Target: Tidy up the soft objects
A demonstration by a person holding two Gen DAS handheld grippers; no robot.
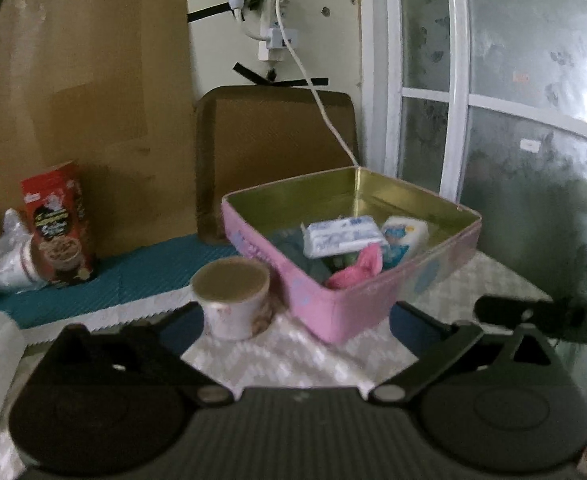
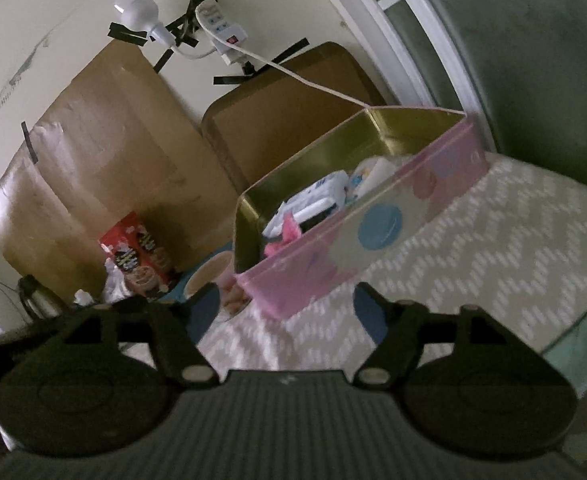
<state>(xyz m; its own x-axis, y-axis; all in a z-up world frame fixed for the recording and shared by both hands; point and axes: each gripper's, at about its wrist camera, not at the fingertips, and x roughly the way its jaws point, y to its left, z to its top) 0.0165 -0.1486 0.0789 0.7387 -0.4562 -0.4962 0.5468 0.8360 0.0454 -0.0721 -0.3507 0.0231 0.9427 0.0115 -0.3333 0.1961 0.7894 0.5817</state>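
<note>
Soft objects, namely a pink knitted cloth (image 1: 355, 274), a white-and-blue wrapped soft pack (image 1: 343, 236) and a white pouch with blue print (image 1: 403, 236), lie together inside the pink rectangular tin box with gold interior (image 1: 341, 312), which stands on the bench ahead of both tools. The left hand-held gripper (image 1: 293, 324) has its jaws wide apart with nothing between them; the near corner of the tin lies just beyond its tips. The right hand-held gripper (image 2: 285, 312) is likewise spread and empty, facing the same corner from a rolled angle.

Risks, as judged: an advancing jaw may strike the tin's corner and push it across the patterned cloth (image 2: 473, 248), or catch the white paper cup with a tan lid (image 1: 231, 300) standing just left of the left tool's line and touching or nearly touching the tin.

Surroundings: a red printed carton (image 1: 59, 224) and a crumpled plastic bag (image 1: 7, 256) sit far left; a brown tray (image 1: 273, 140) leans behind the tin, a white cable (image 1: 321, 108) dropping to its rim.
</note>
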